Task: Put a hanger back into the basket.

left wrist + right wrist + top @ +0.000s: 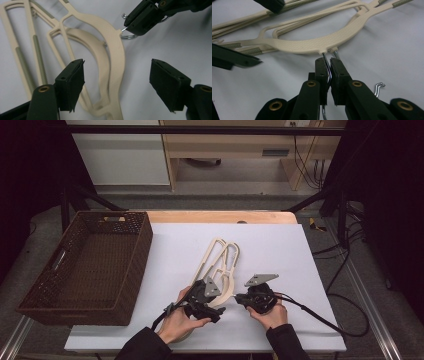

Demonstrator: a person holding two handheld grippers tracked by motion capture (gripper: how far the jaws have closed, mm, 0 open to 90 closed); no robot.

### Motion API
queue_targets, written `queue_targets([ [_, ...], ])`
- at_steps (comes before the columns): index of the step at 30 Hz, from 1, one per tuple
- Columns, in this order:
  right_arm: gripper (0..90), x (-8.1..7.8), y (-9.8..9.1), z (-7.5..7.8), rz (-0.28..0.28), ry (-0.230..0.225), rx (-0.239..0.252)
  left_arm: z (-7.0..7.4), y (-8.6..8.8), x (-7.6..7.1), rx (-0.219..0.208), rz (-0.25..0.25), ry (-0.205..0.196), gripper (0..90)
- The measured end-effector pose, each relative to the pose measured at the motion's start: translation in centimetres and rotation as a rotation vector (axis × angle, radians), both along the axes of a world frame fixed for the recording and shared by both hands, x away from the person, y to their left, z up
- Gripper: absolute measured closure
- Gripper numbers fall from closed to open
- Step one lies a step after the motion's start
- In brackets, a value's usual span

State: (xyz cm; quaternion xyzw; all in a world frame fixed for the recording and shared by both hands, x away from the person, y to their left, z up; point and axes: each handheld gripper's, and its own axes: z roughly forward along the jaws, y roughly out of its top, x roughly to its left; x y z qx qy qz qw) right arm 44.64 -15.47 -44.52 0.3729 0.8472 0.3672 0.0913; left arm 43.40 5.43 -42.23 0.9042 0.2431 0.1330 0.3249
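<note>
A: Where are the hangers point(220, 265)?

B: Flat on the white tabletop point(280, 250), stacked, just right of the brown basket point(90, 265), with their wire hooks point(327, 67) at the near end.

A: And the right tongs point(328, 75)?

B: Clamped tight on one wire hook, just below the cream plastic.

A: The left tongs point(117, 82)?

B: Jaws spread wide and gripping nothing. They straddle the curved shoulder of the hangers, pads point(75, 82) clear of it. The right tongs sit just beyond.

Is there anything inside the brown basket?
No, the high view shows the brown woven basket with a bare bottom, while the cream hangers lie on the white table.
</note>
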Motion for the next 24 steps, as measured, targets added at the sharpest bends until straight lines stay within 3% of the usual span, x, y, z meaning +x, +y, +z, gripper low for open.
queue_targets([
  [5,84.9,-0.1,0.2,0.2,-0.008,0.002,-0.011,-1.3,-1.5,0.9,0.065,-0.02,0.003,33.2],
  [6,84.9,-0.1,0.2,0.2,-0.013,0.003,-0.009,-1.6,-1.7,1.1,0.062,-0.017,0.004,34.8],
  [10,84.9,-0.2,0.3,0.3,-0.011,0.004,-0.009,-2.3,-2.2,1.4,0.114,-0.022,-0.004,47.0],
  [18,84.8,-0.3,0.4,0.5,-0.015,-0.004,-0.012,-2.4,-2.4,1.1,0.117,-0.022,0.002,73.4],
  [21,84.6,-0.5,0.4,0.8,-0.015,-0.005,-0.021,-2.3,-2.5,0.7,0.116,-0.011,-0.018,73.9],
  [24,83.3,-0.6,0.3,1.0,0.0,-0.045,-0.015,-1.9,-2.4,0.4,0.099,0.001,-0.034,74.3],
])
